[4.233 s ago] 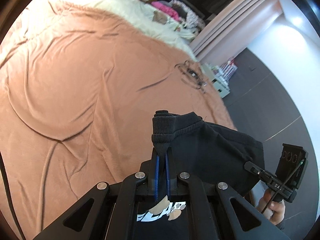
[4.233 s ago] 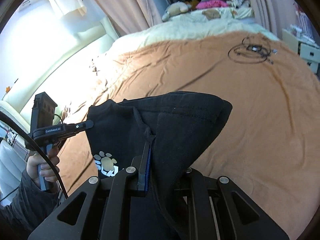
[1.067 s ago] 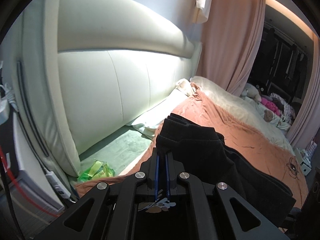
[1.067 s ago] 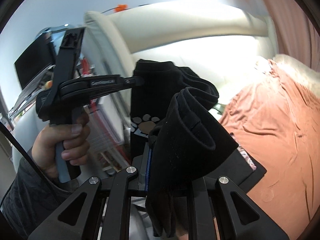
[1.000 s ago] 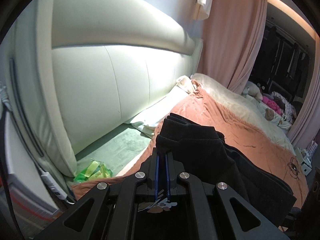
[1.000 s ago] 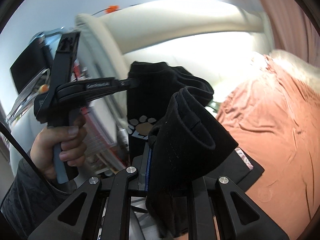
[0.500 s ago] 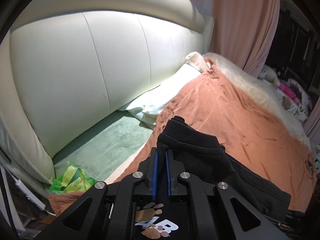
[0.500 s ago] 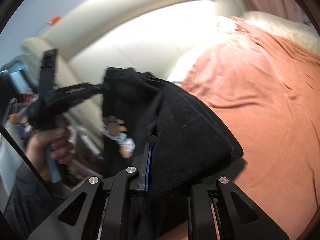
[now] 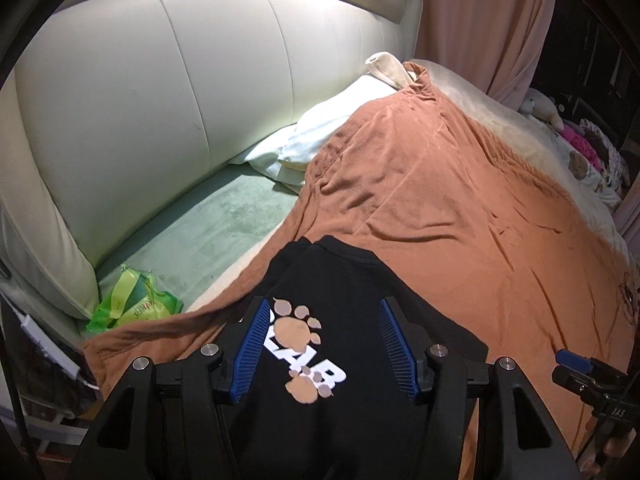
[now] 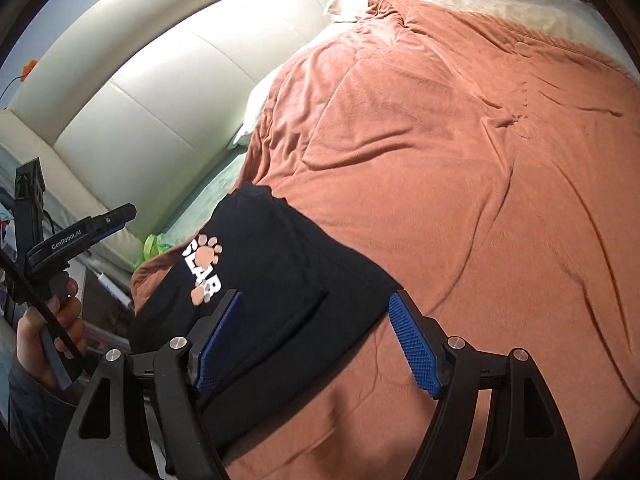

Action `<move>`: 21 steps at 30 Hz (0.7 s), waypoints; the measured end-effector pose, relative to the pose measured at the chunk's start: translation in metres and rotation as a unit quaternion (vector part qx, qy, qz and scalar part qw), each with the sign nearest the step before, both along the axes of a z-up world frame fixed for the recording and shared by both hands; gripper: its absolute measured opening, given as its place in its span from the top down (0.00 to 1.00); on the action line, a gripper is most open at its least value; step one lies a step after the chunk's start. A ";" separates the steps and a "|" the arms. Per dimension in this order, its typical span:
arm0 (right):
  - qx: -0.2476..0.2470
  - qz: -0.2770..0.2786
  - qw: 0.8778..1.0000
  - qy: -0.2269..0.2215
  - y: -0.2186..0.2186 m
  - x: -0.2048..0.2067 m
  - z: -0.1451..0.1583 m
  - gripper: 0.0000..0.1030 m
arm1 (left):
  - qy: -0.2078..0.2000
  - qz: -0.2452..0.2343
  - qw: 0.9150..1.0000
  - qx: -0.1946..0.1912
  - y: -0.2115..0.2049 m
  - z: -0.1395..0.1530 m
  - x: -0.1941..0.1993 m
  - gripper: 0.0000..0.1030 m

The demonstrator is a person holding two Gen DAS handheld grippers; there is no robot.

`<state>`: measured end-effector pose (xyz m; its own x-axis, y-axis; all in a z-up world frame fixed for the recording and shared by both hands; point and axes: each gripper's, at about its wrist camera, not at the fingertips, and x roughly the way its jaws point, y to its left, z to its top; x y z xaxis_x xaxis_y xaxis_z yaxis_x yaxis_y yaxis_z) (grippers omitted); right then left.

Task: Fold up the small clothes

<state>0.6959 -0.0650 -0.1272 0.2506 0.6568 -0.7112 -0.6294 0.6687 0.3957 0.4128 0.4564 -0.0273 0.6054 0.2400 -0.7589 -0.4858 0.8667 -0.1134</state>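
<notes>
A folded black garment (image 9: 344, 276) with a paw-print logo lies on the brown blanket (image 9: 460, 208) near the bed's corner by the headboard. My left gripper (image 9: 324, 344) hovers over its near end. Its jaws are opening, and the cloth lies below and between the blue pads (image 9: 252, 340) without being pressed. In the right wrist view the same garment (image 10: 272, 256) lies flat. My right gripper (image 10: 316, 344) is above its near edge with jaws opening, and its pads (image 10: 416, 348) are clear of the cloth. The left gripper's tip (image 10: 116, 216) stands apart at the left, held by a hand (image 10: 60, 320).
A cream padded headboard (image 9: 140, 100) runs along the left. White pillows (image 9: 320, 136) and a green sheet (image 9: 224, 232) lie beside the blanket's edge. A green packet (image 9: 132, 304) sits in the corner. Soft toys (image 9: 544, 108) and a pink curtain (image 9: 480, 20) are far off.
Both grippers came down to the blanket with the black garment pinched in them, then opened and let it go. It now lies flat with the logo facing up.
</notes>
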 end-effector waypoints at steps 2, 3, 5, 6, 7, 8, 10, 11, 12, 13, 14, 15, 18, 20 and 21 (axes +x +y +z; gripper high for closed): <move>0.000 0.001 1.000 -0.005 -0.014 0.000 0.008 0.29 | -0.001 -0.006 1.000 -0.003 -0.013 0.004 -0.012 0.43; 0.000 0.003 1.000 -0.007 -0.020 -0.005 0.012 0.29 | -0.001 -0.009 1.000 -0.003 -0.019 0.005 -0.016 0.42; 0.002 0.007 1.000 -0.015 -0.030 -0.016 0.020 0.29 | -0.005 -0.019 1.000 0.001 -0.034 0.009 -0.023 0.34; 0.001 0.009 1.000 -0.023 -0.037 -0.024 0.026 0.28 | -0.010 -0.025 1.000 0.006 -0.045 0.013 -0.029 0.31; 0.001 0.010 1.000 -0.029 -0.042 -0.030 0.031 0.27 | -0.014 -0.028 0.999 0.009 -0.052 0.016 -0.033 0.25; 0.001 0.010 0.999 -0.036 -0.048 -0.038 0.036 0.24 | -0.020 -0.033 0.999 0.011 -0.061 0.020 -0.039 0.19; -0.001 0.006 0.999 -0.049 -0.061 -0.052 0.047 0.21 | -0.031 -0.040 0.999 0.015 -0.080 0.028 -0.052 0.11; -0.001 0.001 0.998 -0.056 -0.071 -0.061 0.055 0.19 | -0.036 -0.042 0.998 0.019 -0.089 0.032 -0.057 0.06; 0.001 0.000 0.998 -0.062 -0.078 -0.069 0.060 0.15 | -0.040 -0.045 0.998 0.023 -0.097 0.035 -0.062 0.04; 0.004 0.001 0.998 -0.069 -0.085 -0.077 0.067 0.12 | -0.047 -0.050 0.997 0.028 -0.107 0.039 -0.068 0.00; 0.007 0.003 0.997 -0.078 -0.093 -0.087 0.073 0.05 | -0.055 -0.054 0.996 0.034 -0.118 0.043 -0.075 0.00; 0.008 0.004 0.996 -0.085 -0.099 -0.095 0.077 0.00 | -0.060 -0.059 0.996 0.034 -0.128 0.047 -0.082 0.00; 0.003 -0.005 0.994 -0.108 -0.120 -0.120 0.089 0.00 | -0.074 -0.069 0.995 0.025 -0.150 0.053 -0.096 0.00; 0.008 -0.008 0.994 -0.111 -0.135 -0.134 0.095 0.00 | -0.083 -0.073 0.994 0.026 -0.167 0.056 -0.107 0.00; 0.008 -0.012 0.993 -0.115 -0.146 -0.142 0.098 0.00 | -0.086 -0.074 0.993 0.027 -0.174 0.057 -0.111 0.00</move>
<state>0.5537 -0.2110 -0.0295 0.4216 0.6588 -0.6231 -0.6879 0.6801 0.2537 0.3015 0.2825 0.0299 0.7563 0.1768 -0.6299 -0.3301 0.9344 -0.1340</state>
